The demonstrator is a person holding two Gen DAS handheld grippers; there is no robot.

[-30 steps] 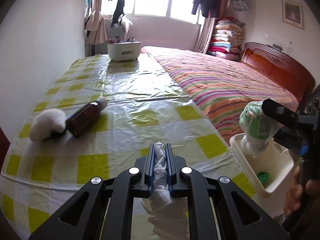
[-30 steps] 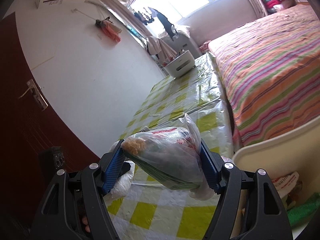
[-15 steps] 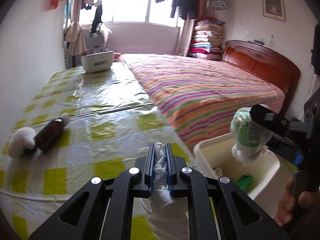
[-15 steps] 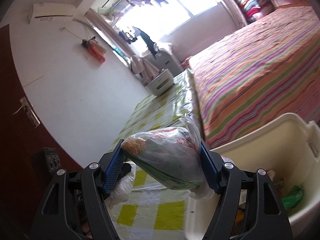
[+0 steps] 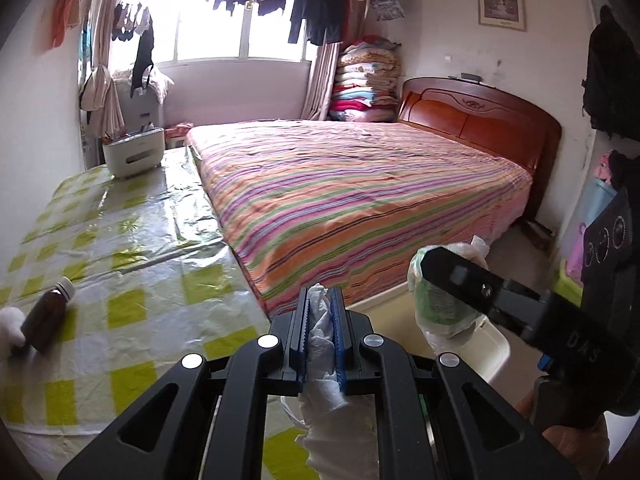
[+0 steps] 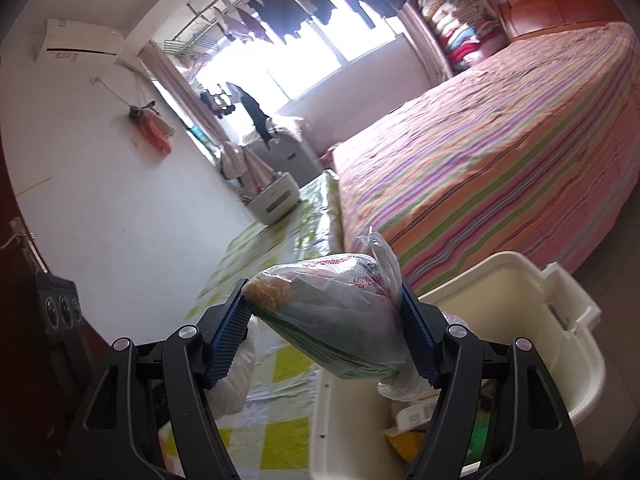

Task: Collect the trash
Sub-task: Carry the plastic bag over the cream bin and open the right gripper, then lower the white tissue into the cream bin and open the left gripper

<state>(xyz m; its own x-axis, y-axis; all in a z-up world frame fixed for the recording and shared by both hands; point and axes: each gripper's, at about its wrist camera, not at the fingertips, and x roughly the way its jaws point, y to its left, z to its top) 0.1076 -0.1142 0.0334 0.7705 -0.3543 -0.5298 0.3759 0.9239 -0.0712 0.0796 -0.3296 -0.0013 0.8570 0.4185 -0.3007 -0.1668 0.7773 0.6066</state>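
Observation:
My left gripper (image 5: 320, 300) is shut on a crumpled white tissue (image 5: 322, 364) at the table's right edge, close to the cream plastic bin (image 5: 492, 344). My right gripper (image 6: 324, 308) is shut on a clear plastic bag of green and yellow waste (image 6: 332, 316) and holds it over the bin (image 6: 560, 320), which has some trash inside. The bag also shows in the left wrist view (image 5: 436, 296). A brown bottle (image 5: 46, 314) and a white wad (image 5: 10, 324) lie on the table at the left.
The table has a yellow-checked plastic cover (image 5: 132, 256). A white container (image 5: 134, 152) stands at its far end. A striped bed (image 5: 352, 188) runs along the table's right side, with a wooden headboard (image 5: 480, 120).
Both grippers have swung to the right, from over the table toward the bin. The bag now hangs over the bin's opening. Both grips are unchanged.

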